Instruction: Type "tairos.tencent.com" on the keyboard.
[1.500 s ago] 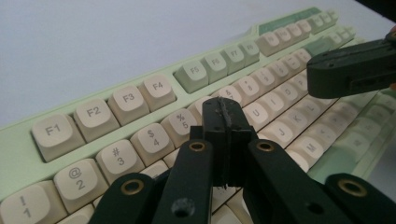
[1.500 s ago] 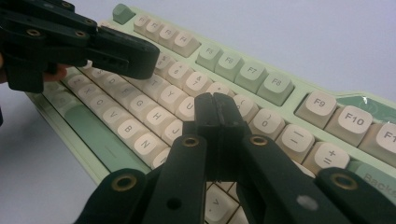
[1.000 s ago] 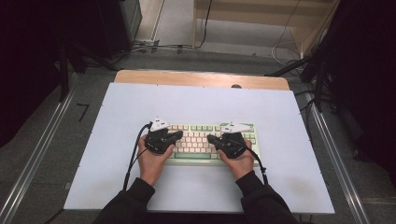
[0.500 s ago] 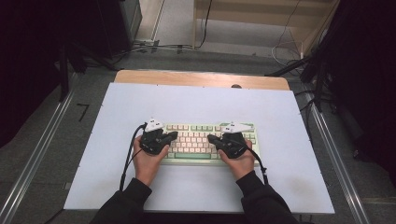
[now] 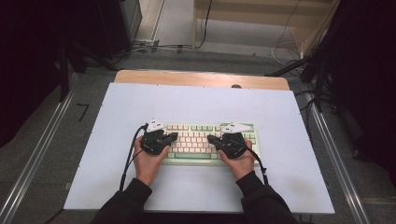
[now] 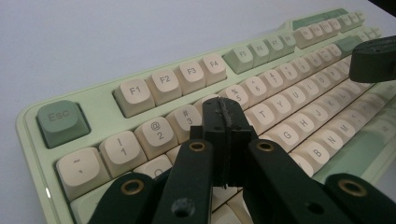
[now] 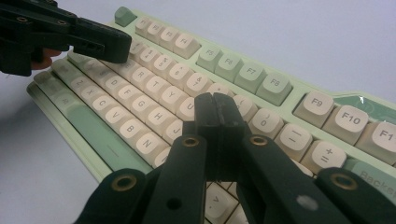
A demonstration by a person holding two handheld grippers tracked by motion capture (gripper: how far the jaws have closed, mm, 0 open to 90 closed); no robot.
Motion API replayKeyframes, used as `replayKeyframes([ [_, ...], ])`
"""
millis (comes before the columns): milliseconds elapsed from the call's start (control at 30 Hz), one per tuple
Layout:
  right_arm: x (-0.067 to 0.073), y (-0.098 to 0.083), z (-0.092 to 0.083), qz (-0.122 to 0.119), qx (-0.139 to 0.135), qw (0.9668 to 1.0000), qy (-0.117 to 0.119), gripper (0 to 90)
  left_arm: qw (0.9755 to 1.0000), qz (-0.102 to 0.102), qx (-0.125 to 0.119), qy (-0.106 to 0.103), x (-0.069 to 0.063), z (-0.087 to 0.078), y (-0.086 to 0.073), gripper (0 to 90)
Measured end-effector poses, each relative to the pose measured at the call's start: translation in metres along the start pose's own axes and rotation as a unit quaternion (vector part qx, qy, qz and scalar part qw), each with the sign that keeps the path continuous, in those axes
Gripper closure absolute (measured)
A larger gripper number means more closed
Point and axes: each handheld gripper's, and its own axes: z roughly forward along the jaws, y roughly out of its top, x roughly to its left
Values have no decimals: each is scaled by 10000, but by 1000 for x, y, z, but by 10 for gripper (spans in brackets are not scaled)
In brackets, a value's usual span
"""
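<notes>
A pale green keyboard [image 5: 196, 140] with cream keys lies on the white table, near its front middle. My left gripper [image 5: 172, 136] hovers over the keyboard's left part, jaws shut with nothing between them; in the left gripper view its tip [image 6: 223, 112] sits above the number row near the 4 key. My right gripper [image 5: 211, 138] is over the keyboard's right half, also shut and empty; in the right gripper view its tip [image 7: 215, 108] hangs near the I and 9 keys. The two tips point toward each other. The other gripper [image 7: 70, 39] appears far left there.
The white table top [image 5: 201, 100] has bare room all round the keyboard. A wooden strip [image 5: 201, 78] runs along its far edge. Metal rails [image 5: 42, 154] flank the table, and cables lie on the floor behind it.
The left gripper drew back a little to the left and then eased right again over the keys. The right gripper has barely moved.
</notes>
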Motion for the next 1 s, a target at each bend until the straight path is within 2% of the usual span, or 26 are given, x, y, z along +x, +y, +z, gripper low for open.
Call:
replayKeyframes([
  [233,0,0,0,2,3,10000,1,882,10000,-2,28,11,0,3,-1,900],
  [400,0,0,1,7,28,10000,-5,882,9998,139,97,72,-4,6,-2,900],
  [500,0,0,0,5,13,10000,-1,882,9999,134,72,54,-4,5,-2,900],
  [633,0,0,0,12,-12,10000,1,882,9999,32,-106,-32,-4,-2,1,900],
  [1000,1,0,-1,2,-16,10000,33,882,9998,-19,-177,-58,-2,-9,2,900],
])
